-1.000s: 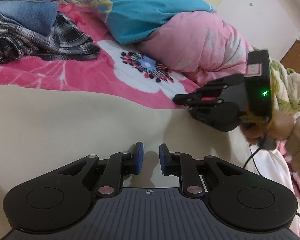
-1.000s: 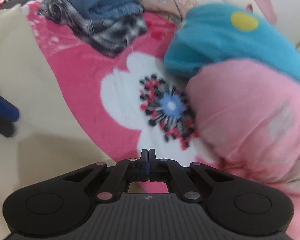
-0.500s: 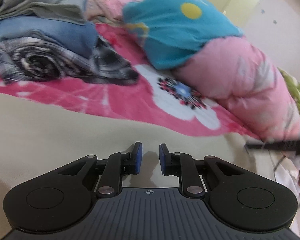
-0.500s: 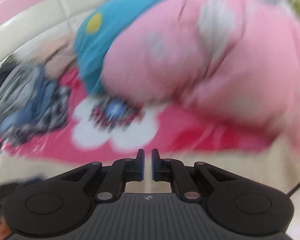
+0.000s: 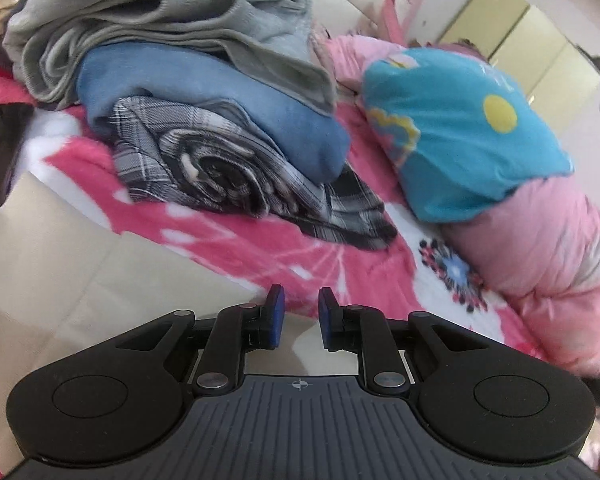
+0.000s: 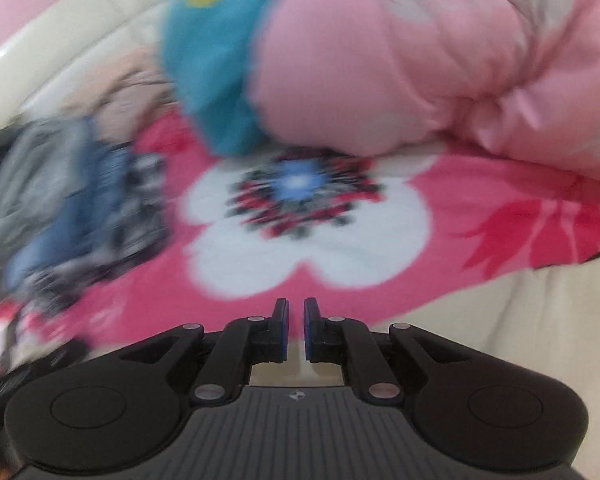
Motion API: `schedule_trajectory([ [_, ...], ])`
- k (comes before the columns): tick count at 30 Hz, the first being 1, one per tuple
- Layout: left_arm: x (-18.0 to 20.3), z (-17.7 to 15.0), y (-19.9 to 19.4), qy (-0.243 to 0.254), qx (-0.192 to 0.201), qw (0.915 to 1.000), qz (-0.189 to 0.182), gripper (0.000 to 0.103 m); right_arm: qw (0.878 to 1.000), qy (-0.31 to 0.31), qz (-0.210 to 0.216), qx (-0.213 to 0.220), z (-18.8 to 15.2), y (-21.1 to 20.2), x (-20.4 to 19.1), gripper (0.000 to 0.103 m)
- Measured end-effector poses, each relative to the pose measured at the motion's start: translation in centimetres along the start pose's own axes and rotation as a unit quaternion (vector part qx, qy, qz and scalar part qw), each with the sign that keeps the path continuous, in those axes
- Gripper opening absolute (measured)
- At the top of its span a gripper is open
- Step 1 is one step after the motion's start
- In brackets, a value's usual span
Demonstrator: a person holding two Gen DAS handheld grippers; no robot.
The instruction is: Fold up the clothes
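A cream garment (image 5: 60, 256) lies flat on the pink flowered bedspread (image 5: 284, 248), under and just short of my left gripper (image 5: 299, 322), which is open with a narrow empty gap. Beyond it sits a pile of folded clothes: a plaid piece (image 5: 236, 176) at the bottom, a blue one (image 5: 204, 92) on it and a grey one (image 5: 148, 12) on top. In the blurred right wrist view my right gripper (image 6: 295, 330) hovers over the cream garment (image 6: 540, 320), its jaws opening with nothing between them. The same pile (image 6: 68, 200) shows at the left.
A teal pillow (image 5: 472, 136) and a bulky pink quilt (image 5: 552, 280) fill the right side of the bed. A white flower print (image 6: 300, 232) lies ahead of the right gripper. Pale cupboard doors (image 5: 532, 40) stand behind the bed.
The left view has swung left toward the clothes pile, which now looms closer, and the other gripper has left its view. My right gripper has rolled, and its jaws have parted from fully shut.
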State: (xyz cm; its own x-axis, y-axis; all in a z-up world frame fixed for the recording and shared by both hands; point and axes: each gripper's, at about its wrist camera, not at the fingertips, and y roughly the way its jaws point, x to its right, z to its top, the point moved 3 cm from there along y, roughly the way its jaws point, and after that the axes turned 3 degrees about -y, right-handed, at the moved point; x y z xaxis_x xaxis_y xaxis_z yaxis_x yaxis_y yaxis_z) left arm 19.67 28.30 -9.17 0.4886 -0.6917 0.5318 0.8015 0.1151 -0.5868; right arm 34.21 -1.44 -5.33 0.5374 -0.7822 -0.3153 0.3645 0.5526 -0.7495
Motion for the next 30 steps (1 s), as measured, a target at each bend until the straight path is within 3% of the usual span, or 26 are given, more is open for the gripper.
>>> schedule_trajectory([
  [1,0.0,0.1,0.0,-0.002,0.000,1.0000,-0.002,0.018,1.000,-0.018,0.017,-0.009,-0.7,-0.8,-1.1,0.024],
  [3,0.0,0.1,-0.1,0.002,-0.003,1.0000,-0.005,0.018,0.998,-0.046,0.026,-0.041,-2.2,-0.8,-3.0,0.031],
  [5,-0.1,0.1,-0.2,0.004,-0.005,0.9999,-0.008,0.018,0.996,-0.052,0.006,-0.071,-2.8,1.0,-4.0,0.031],
  [7,-0.6,0.1,-0.5,0.008,-0.005,0.9999,-0.007,0.018,0.996,-0.042,-0.031,-0.069,-2.6,3.3,-4.1,0.031],
  [10,-1.6,0.3,-0.7,0.019,-0.007,0.9998,-0.005,0.018,0.996,-0.033,-0.086,-0.014,-1.1,3.9,-4.9,0.031],
  [13,-2.6,0.7,-1.0,0.019,-0.009,0.9997,-0.013,0.018,0.997,-0.017,-0.076,-0.003,-1.6,2.1,-5.8,0.032],
  [17,-3.3,1.3,-1.2,0.007,-0.010,0.9998,-0.018,0.018,0.999,-0.010,-0.052,0.006,-5.1,-2.3,-7.1,0.032],
  [20,-3.4,1.4,-1.2,0.002,-0.011,0.9998,-0.019,0.018,0.996,0.017,-0.093,-0.004,-9.7,-4.1,-6.1,0.032],
  [23,-3.6,1.4,-1.3,-0.003,-0.009,0.9998,-0.017,0.018,0.994,0.043,-0.091,0.043,-14.6,-5.0,-5.2,0.032],
  [26,-3.7,1.4,-1.4,0.001,-0.005,0.9999,-0.013,0.018,0.991,0.034,-0.112,0.059,-15.2,-6.3,-7.2,0.034],
  [30,-3.9,1.6,-1.5,0.006,0.008,0.9999,-0.005,0.018,0.987,0.013,-0.117,0.112,-14.2,-7.0,-9.5,0.034],
])
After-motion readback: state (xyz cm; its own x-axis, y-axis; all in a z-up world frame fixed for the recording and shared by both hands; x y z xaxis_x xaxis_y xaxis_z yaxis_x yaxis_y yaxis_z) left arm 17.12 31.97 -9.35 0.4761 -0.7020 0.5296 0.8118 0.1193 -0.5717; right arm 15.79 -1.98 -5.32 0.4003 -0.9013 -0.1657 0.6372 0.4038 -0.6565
